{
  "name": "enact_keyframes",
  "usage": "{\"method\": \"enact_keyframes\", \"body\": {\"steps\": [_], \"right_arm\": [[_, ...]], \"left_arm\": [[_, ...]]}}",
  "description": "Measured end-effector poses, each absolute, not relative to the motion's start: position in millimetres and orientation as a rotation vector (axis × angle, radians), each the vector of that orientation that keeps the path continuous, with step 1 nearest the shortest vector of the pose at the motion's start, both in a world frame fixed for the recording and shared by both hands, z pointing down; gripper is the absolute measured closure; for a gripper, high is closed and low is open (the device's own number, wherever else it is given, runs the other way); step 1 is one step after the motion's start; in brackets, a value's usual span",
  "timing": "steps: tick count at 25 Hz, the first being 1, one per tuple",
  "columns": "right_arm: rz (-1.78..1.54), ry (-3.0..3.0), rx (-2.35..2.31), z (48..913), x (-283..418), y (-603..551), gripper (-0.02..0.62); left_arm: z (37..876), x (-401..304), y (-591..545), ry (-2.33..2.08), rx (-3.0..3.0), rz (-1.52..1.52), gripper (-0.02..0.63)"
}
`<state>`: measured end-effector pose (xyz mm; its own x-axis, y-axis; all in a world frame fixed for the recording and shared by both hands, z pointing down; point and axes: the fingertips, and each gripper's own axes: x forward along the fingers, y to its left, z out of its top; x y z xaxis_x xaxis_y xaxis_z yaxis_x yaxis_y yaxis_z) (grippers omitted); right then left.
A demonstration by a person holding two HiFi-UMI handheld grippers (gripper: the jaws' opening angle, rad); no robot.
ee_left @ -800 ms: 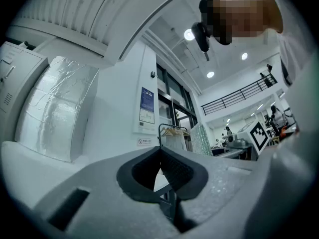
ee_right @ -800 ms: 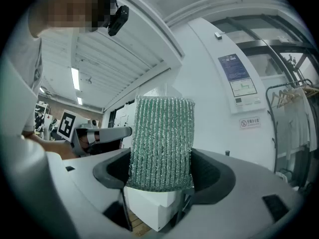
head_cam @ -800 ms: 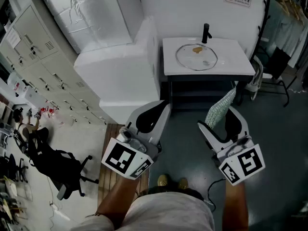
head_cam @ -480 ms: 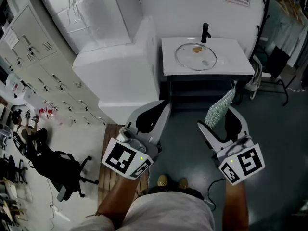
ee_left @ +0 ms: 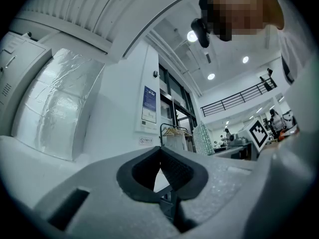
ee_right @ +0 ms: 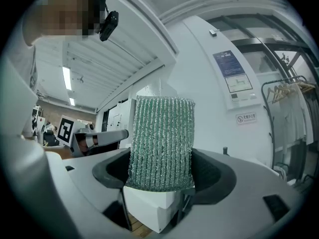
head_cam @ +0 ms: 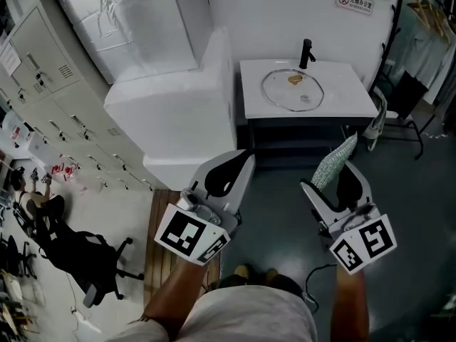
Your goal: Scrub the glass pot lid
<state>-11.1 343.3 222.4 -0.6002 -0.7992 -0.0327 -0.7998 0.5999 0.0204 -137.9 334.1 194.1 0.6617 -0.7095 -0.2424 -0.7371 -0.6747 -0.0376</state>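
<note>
glass pot lid [head_cam: 281, 91]: centre of washstand top [head_cam: 350, 100], not yet scrubbed. right gripper [ee_right: 162, 176]: clamped on green scouring pad [ee_right: 162, 141]. left gripper [ee_left: 160, 171]: jaws together, empty.

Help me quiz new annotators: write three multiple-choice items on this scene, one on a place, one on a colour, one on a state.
1. Where is the glass lid?
A. on the white washstand
B. on the floor
C. on the office chair

2. What colour is the scrub pad in the right tongs?
A. yellow
B. green
C. red

3. How are the left tongs?
A. wide open
B. shut on the lid
C. shut, empty

Answers:
1 A, it lies flat by the black tap.
2 B, its green weave fills the right gripper view.
3 C, their tips meet with nothing between them.
</note>
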Motion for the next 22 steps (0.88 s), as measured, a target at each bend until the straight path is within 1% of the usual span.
{"method": "enact_keyframes", "body": {"steps": [12,22], "right_arm": [[0.037,2.781,-1.513,233,-25,313,0.247],[0.042,2.786,-1.493,242,-6,259,0.247]], "left_arm": [[211,-157,287,1.145,-2.808,0.303,0.591],[227,-139,231,1.173,-2.818,0.252,0.591]]}}
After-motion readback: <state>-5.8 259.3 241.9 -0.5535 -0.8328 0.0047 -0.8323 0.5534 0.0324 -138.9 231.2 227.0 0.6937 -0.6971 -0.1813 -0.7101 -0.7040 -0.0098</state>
